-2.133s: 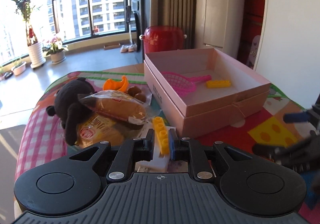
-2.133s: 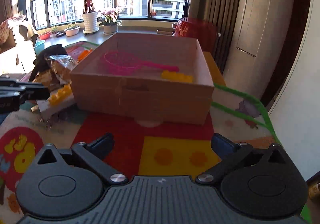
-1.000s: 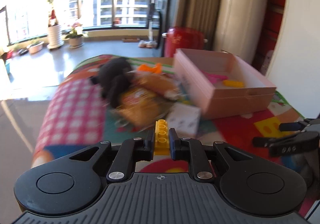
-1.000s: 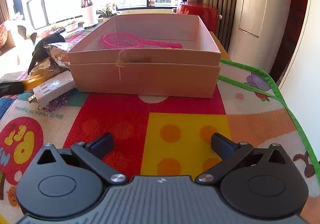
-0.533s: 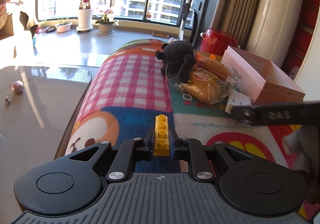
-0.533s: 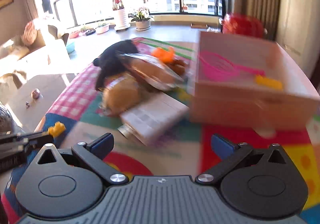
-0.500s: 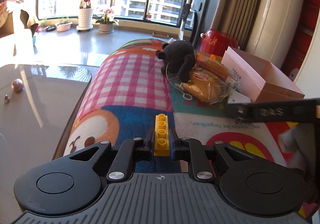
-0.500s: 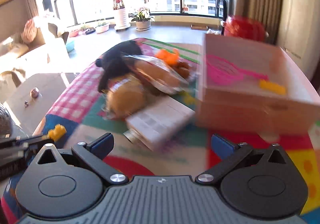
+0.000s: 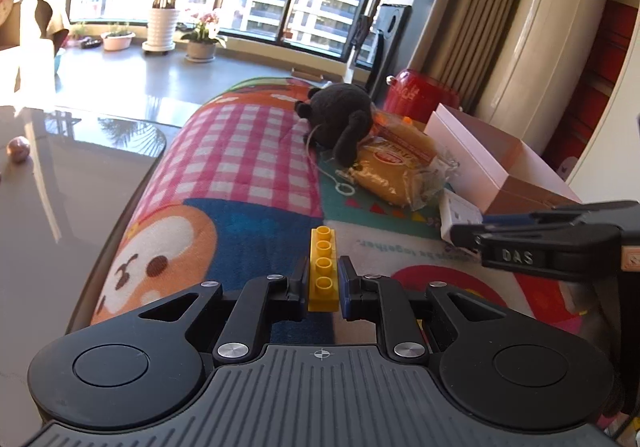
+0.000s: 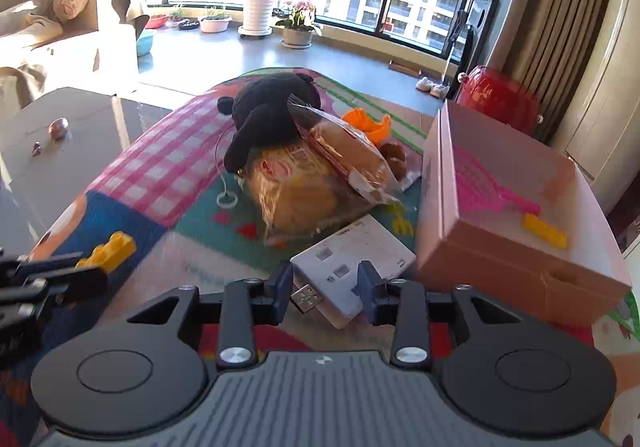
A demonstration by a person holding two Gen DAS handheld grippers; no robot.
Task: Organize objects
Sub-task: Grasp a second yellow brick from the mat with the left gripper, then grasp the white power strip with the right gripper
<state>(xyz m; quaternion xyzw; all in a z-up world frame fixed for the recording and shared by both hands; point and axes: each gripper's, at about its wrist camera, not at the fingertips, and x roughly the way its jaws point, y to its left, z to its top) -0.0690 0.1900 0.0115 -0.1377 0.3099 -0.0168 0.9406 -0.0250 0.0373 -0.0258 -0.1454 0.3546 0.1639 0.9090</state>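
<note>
My left gripper (image 9: 324, 279) is shut on a yellow toy brick (image 9: 322, 267), held above the left part of the play mat; the brick also shows in the right wrist view (image 10: 108, 251). My right gripper (image 10: 326, 283) is partly closed, its fingers on either side of the near end of a white USB charger box (image 10: 352, 255), not pressing it. The pink open box (image 10: 516, 243) at the right holds a pink toy racket (image 10: 488, 187) and another yellow brick (image 10: 546, 233). My right gripper also shows in the left wrist view (image 9: 540, 243).
A black plush toy (image 10: 272, 115), two bagged breads (image 10: 316, 183), an orange toy (image 10: 368, 125) and brown nuts (image 10: 394, 157) lie in a pile left of the box. A red pot (image 10: 496, 97) stands behind. A glossy grey table (image 9: 60, 183) borders the mat on the left.
My left gripper lifted the yellow brick off the charger box and carried it left, away from the pink box. My right gripper swung left and narrowed around the charger box.
</note>
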